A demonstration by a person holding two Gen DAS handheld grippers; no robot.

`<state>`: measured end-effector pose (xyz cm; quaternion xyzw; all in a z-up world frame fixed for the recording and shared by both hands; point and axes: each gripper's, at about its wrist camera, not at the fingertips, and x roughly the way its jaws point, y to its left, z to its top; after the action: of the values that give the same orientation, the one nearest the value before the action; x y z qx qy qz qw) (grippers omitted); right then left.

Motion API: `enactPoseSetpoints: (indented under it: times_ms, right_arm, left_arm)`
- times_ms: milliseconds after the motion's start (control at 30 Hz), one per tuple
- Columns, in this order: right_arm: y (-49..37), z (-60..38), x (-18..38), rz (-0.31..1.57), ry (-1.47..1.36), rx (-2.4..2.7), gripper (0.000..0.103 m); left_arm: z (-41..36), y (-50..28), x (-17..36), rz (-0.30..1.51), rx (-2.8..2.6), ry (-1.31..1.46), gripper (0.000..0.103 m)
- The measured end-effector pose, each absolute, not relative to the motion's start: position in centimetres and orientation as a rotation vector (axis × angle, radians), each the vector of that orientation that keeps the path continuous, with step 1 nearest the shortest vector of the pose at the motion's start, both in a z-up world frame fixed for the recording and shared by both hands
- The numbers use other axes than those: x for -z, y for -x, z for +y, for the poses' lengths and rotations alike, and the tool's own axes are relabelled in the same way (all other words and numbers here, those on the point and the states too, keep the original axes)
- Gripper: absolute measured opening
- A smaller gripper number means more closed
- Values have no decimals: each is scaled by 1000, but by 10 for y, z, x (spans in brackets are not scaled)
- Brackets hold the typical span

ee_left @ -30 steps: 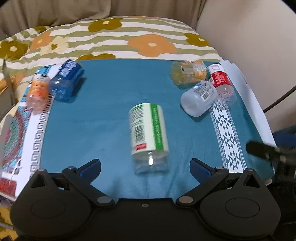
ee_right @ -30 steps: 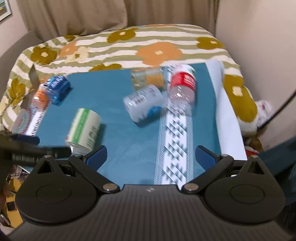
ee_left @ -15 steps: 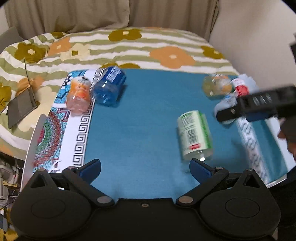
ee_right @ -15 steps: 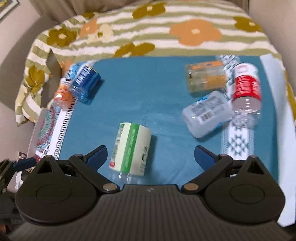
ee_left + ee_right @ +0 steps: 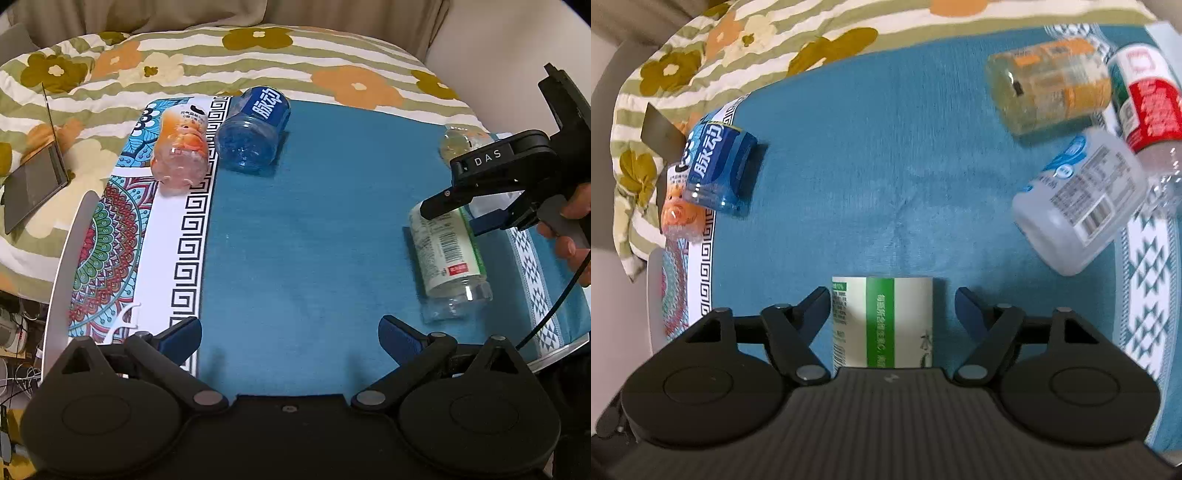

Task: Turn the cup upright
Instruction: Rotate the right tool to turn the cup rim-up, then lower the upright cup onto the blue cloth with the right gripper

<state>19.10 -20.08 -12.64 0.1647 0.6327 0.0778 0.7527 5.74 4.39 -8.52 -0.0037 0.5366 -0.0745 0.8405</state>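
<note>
A clear cup with a white and green label (image 5: pixel 448 254) lies on its side on the blue cloth (image 5: pixel 314 229). In the right wrist view the same cup (image 5: pixel 882 321) sits between the fingers of my right gripper (image 5: pixel 890 306), which is open around it, jaws a little apart from its sides. In the left wrist view my right gripper (image 5: pixel 461 214) hovers over the cup's far end. My left gripper (image 5: pixel 290 332) is open and empty over the cloth's front edge, left of the cup.
A blue cup (image 5: pixel 255 129) and an orange cup (image 5: pixel 181 147) lie at the far left. A yellow-orange cup (image 5: pixel 1049 85), a white cup (image 5: pixel 1078 199) and a red-labelled cup (image 5: pixel 1148 110) lie at the far right. A floral blanket (image 5: pixel 221 55) surrounds the cloth.
My right gripper has moved down and left over the green-labelled cup, which now sits between its fingers. My left gripper has swung left, away from the cup.
</note>
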Motion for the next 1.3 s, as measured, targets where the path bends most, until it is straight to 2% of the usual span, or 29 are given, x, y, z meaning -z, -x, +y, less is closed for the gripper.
enactPoseSetpoints:
  times_ms: [67, 133, 600, 733, 900, 1067, 1300]
  right_arm:
    - [-192, -201, 130, 1388, -375, -167, 84]
    - [-193, -200, 132, 1396, -389, -172, 77]
    - [-182, -200, 122, 1329, -405, -182, 72]
    - [-165, -205, 101, 1235, -473, -193, 72]
    - [-128, -204, 70, 986, -509, -159, 72]
    - [-102, -184, 68, 791, -326, -93, 72]
    - [-87, -161, 86, 722, -126, -85, 73]
  left_arm:
    - [46, -60, 86, 1134, 162, 6, 103]
    - [49, -62, 86, 1135, 166, 6, 103]
    - [54, -69, 83, 1135, 180, 19, 103]
    - [55, -69, 80, 1129, 181, 9, 103]
    - [53, -70, 81, 1131, 189, -10, 103]
    - [51, -69, 85, 1114, 202, -20, 103]
    - [49, -68, 89, 1081, 210, -48, 103]
